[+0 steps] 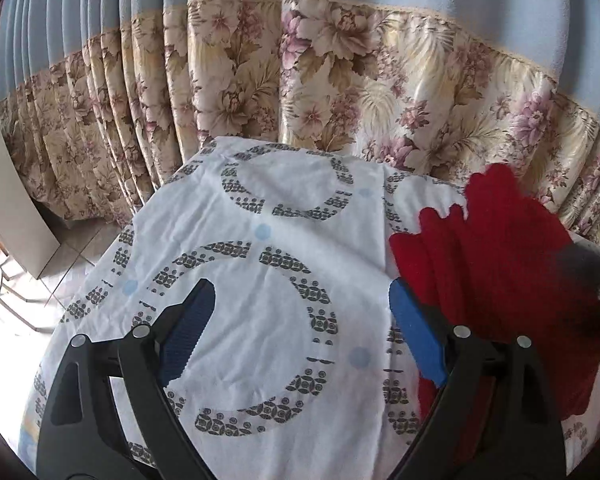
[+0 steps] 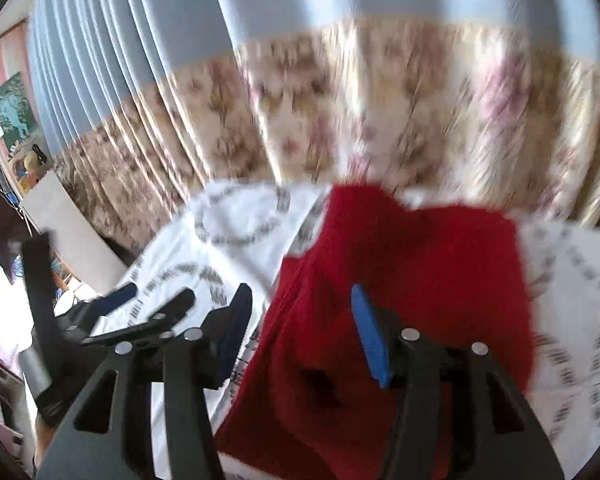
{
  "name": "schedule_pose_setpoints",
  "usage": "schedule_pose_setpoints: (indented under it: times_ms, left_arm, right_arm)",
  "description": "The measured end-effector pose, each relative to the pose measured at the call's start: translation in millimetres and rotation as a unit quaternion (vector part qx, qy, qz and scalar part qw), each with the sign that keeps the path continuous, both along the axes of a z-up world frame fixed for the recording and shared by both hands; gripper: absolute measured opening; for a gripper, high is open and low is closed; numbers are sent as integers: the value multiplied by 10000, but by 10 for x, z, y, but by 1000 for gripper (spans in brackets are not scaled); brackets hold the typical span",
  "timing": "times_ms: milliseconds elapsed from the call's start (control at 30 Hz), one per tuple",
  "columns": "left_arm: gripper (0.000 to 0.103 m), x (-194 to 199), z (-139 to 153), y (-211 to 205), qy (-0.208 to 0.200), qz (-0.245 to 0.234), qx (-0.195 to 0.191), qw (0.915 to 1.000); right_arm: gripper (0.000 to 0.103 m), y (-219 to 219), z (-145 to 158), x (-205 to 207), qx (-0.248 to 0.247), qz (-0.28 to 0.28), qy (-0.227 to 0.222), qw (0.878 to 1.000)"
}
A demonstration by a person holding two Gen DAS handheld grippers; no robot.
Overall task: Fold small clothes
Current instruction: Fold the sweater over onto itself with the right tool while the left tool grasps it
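Right gripper (image 2: pixel 304 332) open above the red knit garment (image 2: pixel 420 264), nothing clamped between its blue pads. Garment lies on white patterned sheet (image 2: pixel 236 240). Left gripper (image 2: pixel 148 300) at left; view blurred.

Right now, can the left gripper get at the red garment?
Probably yes. The left gripper is open and empty over the white sheet, and the red garment lies just beside its right finger with nothing between. The right gripper hangs over the same garment and could crowd it.
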State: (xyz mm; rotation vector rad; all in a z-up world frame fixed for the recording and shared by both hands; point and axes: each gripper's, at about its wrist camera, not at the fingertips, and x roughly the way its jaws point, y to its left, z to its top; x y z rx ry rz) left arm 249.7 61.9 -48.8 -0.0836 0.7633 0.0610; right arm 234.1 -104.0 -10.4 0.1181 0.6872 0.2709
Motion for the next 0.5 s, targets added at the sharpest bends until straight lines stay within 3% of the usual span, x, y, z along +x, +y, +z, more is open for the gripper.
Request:
schedule_pose_setpoints:
  times_ms: [67, 167, 300, 500]
  left_arm:
    - [88, -58, 68, -65, -97, -77, -7, 9999]
    - [88, -169, 188, -229, -251, -281, 0, 9993]
    - [88, -365, 358, -565, -418, -732, -156, 9963]
    - [91, -684, 425, -1217, -554, -1398, 190, 9885]
  right_arm:
    - [66, -239, 187, -236, -138, -253, -371, 9989]
    - [67, -619, 206, -452, -481, -701, -583, 9947]
    - [67, -1154, -120, -533, -504, -1127, -245, 9920]
    - [68, -1566, -411, -604, -167, -1458, -68, 9892]
